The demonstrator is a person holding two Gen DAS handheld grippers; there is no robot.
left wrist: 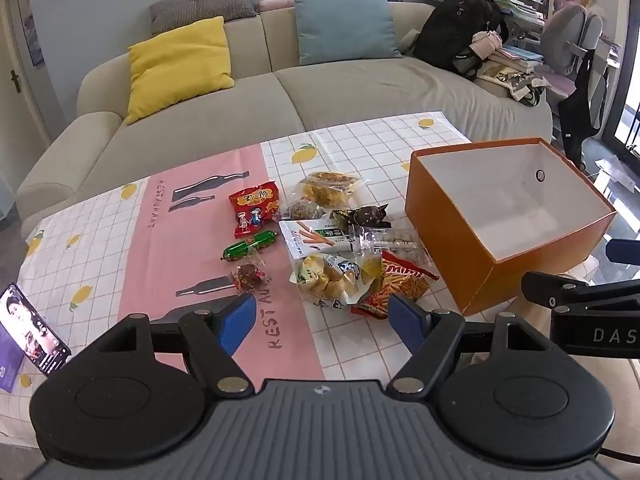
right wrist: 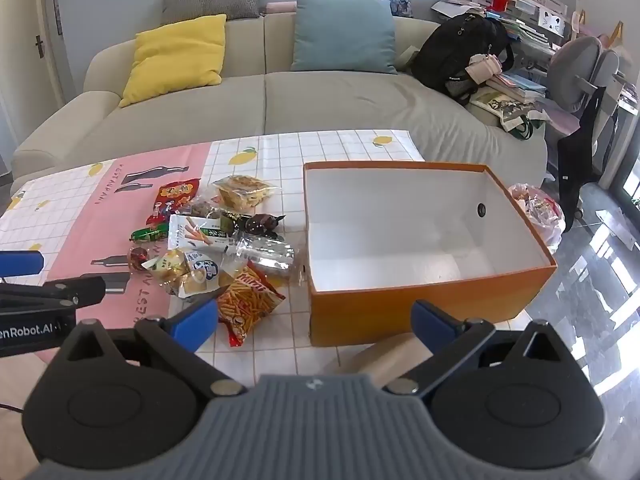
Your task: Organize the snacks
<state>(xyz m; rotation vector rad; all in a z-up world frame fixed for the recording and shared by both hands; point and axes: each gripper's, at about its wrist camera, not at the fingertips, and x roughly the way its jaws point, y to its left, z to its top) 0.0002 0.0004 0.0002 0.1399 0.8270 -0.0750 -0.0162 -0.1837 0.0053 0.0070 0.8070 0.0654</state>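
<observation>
From the left wrist, my left gripper hangs wide open and empty over the snacks, heaped beside the empty box; overlapping bags could drag neighbours along

From the right wrist, my right gripper gapes empty near the box wall, risking a shove

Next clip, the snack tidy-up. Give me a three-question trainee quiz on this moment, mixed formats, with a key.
1. True or false: the orange box already holds snacks.
2. Multiple choice: the green sausage stick lies on A) the pink stripe of the tablecloth, B) the sofa, C) the box floor.
3. Fill in: both the left gripper and the right gripper are ____ and hold nothing.

Key: 1 false, the box is empty; 2 A; 3 open.
</observation>
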